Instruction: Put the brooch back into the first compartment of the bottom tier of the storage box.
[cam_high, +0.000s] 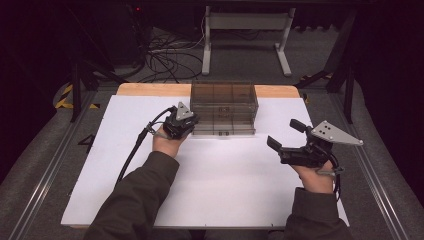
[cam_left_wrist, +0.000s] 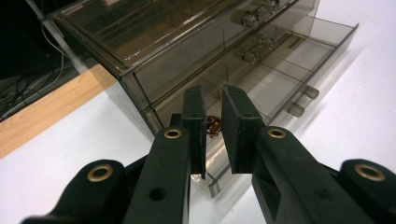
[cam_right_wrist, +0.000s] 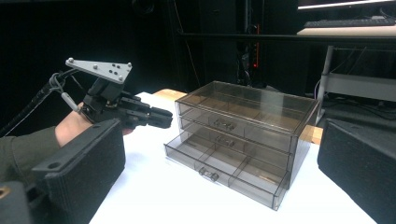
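1. Left gripper (cam_left_wrist: 213, 126) jaws nearly together, clamped on a small brown-orange object (cam_left_wrist: 214, 126); only a sliver of it shows in the narrow gap near the jaw tips.
2. The small object is held over the left end of the open bottom drawer (cam_left_wrist: 261, 88), just above the drawer's front corner.
3. Object is too small and too hidden to tell its long axis or which way it points; looks shiny, rounded, amber-brown.
4. Drawer box (cam_high: 224, 107) is smoked transparent plastic, three drawers, bottom one pulled out toward the person, with dividers and small round knobs (cam_right_wrist: 208, 174).
5. Box sits at the far middle of the white desk (cam_high: 220, 175), long axis across the desk.
6. Left gripper (cam_high: 179, 121) is at the box's left front corner in the high view, jaws pointing toward the box.
7. Right gripper (cam_high: 285, 134) jaws wide apart, nothing between them, well to the right of the box, held above the desk.
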